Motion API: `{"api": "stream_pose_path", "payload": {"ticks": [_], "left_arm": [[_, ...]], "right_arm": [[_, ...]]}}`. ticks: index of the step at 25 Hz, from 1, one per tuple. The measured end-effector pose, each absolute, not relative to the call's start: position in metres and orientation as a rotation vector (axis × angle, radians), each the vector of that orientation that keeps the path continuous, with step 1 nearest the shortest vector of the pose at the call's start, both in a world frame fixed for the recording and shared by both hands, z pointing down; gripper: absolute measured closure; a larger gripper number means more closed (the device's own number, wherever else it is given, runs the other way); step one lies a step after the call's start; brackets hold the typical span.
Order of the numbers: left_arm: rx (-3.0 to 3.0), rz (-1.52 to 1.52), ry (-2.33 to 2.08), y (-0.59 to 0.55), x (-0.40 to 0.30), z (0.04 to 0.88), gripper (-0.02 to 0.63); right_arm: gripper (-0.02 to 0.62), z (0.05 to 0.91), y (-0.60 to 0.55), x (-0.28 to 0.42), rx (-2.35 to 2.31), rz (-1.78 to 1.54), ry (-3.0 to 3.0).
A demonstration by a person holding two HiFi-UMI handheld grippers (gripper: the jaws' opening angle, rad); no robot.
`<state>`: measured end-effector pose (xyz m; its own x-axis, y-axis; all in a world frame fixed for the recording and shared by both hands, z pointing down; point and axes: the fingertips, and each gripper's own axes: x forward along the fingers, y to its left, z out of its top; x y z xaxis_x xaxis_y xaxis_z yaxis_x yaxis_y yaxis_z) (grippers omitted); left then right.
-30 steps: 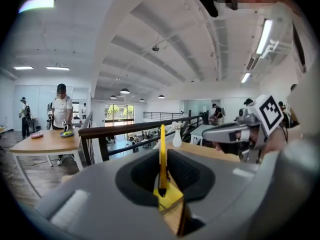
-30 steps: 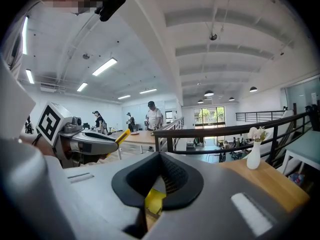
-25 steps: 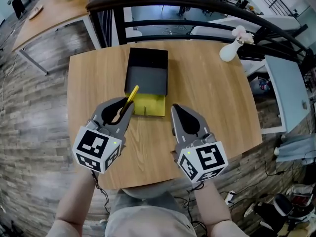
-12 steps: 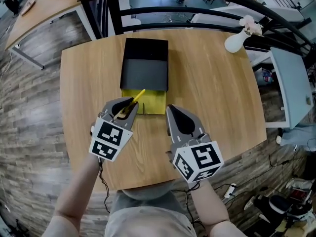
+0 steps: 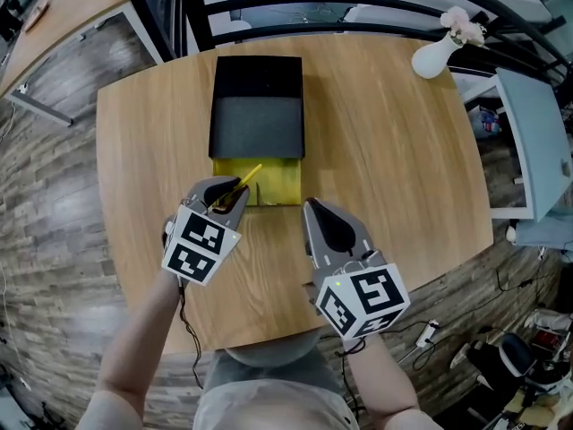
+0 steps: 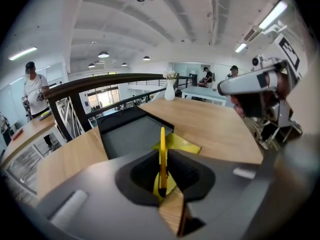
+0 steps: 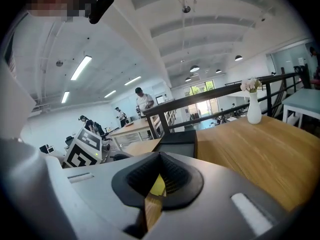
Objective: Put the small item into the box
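A black box (image 5: 256, 125) lies open on the round wooden table (image 5: 385, 141), with a yellow flap (image 5: 279, 183) at its near end. My left gripper (image 5: 228, 191) is shut on a thin yellow stick (image 5: 244, 178), the small item, which pokes up and forward over the flap's left part. In the left gripper view the yellow stick (image 6: 162, 154) stands upright between the left gripper's (image 6: 163, 184) jaws, with the box (image 6: 131, 134) just beyond. My right gripper (image 5: 317, 210) hovers to the right of the flap, shut and holding nothing; the right gripper (image 7: 155, 194) shows only table in its slit.
A white vase (image 5: 437, 54) with flowers stands at the table's far right edge. A black railing (image 5: 269, 3) runs behind the table. People stand at desks in the distance, small in the right gripper view.
My left gripper has moved forward and tilted up, carrying the yellow stick over the box's yellow flap. The right gripper has hardly moved.
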<state>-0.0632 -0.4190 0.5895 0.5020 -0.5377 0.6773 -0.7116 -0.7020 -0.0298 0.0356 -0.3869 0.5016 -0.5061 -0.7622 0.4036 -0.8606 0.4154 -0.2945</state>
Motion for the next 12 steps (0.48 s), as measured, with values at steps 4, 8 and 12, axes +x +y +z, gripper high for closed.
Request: {"api": "stream_pose_path", "payload": {"ticks": [4, 8, 12], "left_arm": [[2.489, 1.031, -1.033, -0.425, -0.059, 0.607, 0.554], [2.468, 1.099, -1.0, -0.429, -0.056, 0.626, 0.552], [2.449, 1.149, -0.973, -0.431, -0.053, 0.641, 0.552]], "right_arm": [[0.595, 0.524, -0.386, 0.037, 1.432, 0.751, -2.436], [0.595, 0.54, -0.39, 0.037, 1.434, 0.78, -2.42], [0.595, 0.549, -0.392, 0.035, 1.433, 0.801, -2.419]]}}
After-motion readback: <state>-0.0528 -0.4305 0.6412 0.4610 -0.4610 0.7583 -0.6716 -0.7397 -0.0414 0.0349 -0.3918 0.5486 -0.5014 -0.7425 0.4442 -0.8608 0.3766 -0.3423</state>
